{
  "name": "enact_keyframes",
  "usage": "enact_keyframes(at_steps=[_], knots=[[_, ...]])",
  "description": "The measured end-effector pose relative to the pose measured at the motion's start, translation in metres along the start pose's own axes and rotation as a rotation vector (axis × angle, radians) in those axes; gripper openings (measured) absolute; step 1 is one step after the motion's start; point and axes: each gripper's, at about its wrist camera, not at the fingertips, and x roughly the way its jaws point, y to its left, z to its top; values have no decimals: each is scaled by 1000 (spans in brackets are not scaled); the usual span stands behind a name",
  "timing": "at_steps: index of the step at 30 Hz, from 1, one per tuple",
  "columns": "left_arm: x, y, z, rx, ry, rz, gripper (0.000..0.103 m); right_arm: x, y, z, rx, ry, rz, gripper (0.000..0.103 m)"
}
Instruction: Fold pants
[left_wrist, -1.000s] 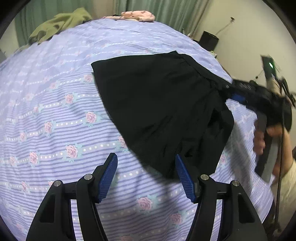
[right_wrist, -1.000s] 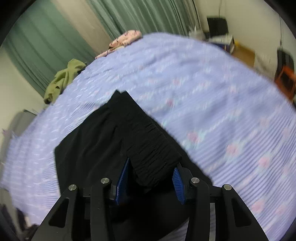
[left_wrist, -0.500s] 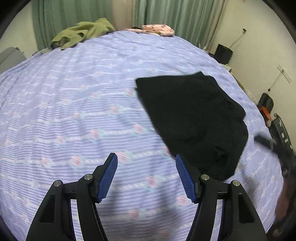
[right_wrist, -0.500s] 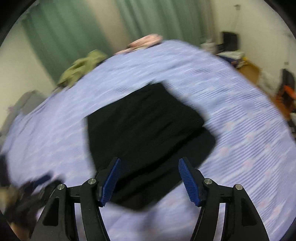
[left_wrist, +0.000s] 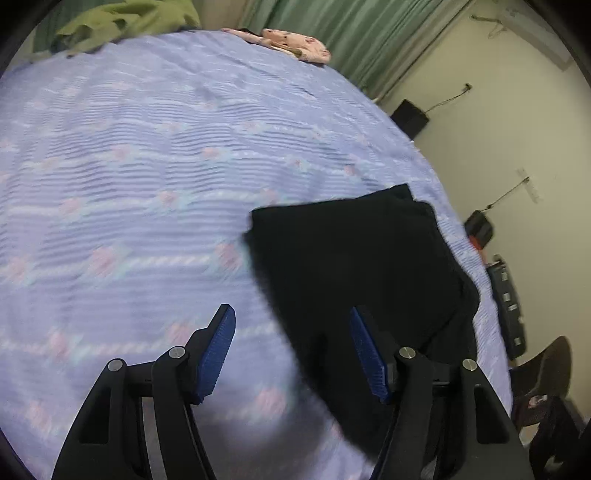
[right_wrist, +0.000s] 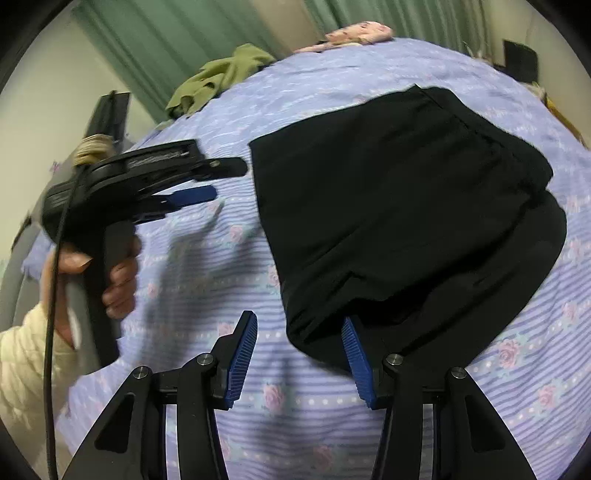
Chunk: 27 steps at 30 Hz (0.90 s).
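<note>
While the black pants (right_wrist: 402, 206) lie folded on the lavender flowered bedspread (right_wrist: 207, 280), both hand-held grippers hang above the bed with nothing between their blue pads. Left hand-held gripper (left_wrist: 291, 350): jaws spread wide, released, its right pad over the near edge of the pants in the left wrist view, though blur there leaves contact uncertain. Right hand-held gripper (right_wrist: 299, 358): likewise released, jaws apart, right pad just at the lower hem of the pants, left pad over bare bedspread. In the right wrist view the left tool shows from the side, gripped by a bare hand (right_wrist: 92, 273) with a cream sleeve (right_wrist: 22, 365) and a black cable (right_wrist: 51, 332) trailing down; its fingers point toward the left edge of the pants and stand apart from it. The pants sit as a rough rectangle with a second layer showing along the lower right side. Far end of the bed: an olive green garment (right_wrist: 221, 81) bunched near the green curtains (right_wrist: 177, 40), and a pink patterned cloth (left_wrist: 295, 44) at the far edge. Cream wall (left_wrist: 517, 122) to the right.
</note>
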Motion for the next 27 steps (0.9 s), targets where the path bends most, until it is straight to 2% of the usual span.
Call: enact_keyframes(at_steps=[3,6,8,10,12,13,14,15,19,21,23,25,27], knots=[[18,-4,10,-13,-21,-21,62,3,-2,1,40,-3,-25,49],[35,-7,12,-7,-10,7,60,5,-6,1,79,-14,-43,49],[45,-3,13,-39,-5,12,48,7,-7,1,94,-17,-52,49],[48,3,15,-75,-9,-8,20,10,-9,3,103,-12,-52,47],[46,7,16,-118,-14,-25,13,13,-10,3,108,1,-46,37],[41,3,17,-112,-31,-16,10,13,-11,4,114,6,-35,28],[38,0,17,-102,-40,-3,10,13,-13,2,133,9,-17,13],[32,-8,19,-73,-63,27,9,12,-13,-2,144,19,-20,8],[31,-24,22,13,-78,98,8,4,-20,-19,225,38,-58,5],[40,-20,21,19,-51,123,9,10,-26,-25,267,60,-81,5],[43,-14,19,13,-37,128,10,16,-22,-28,247,81,-114,5],[44,-9,17,8,-35,144,22,18,-17,-28,246,102,-132,6],[37,-12,15,36,-54,214,34,19,-18,-31,283,158,-160,7]])
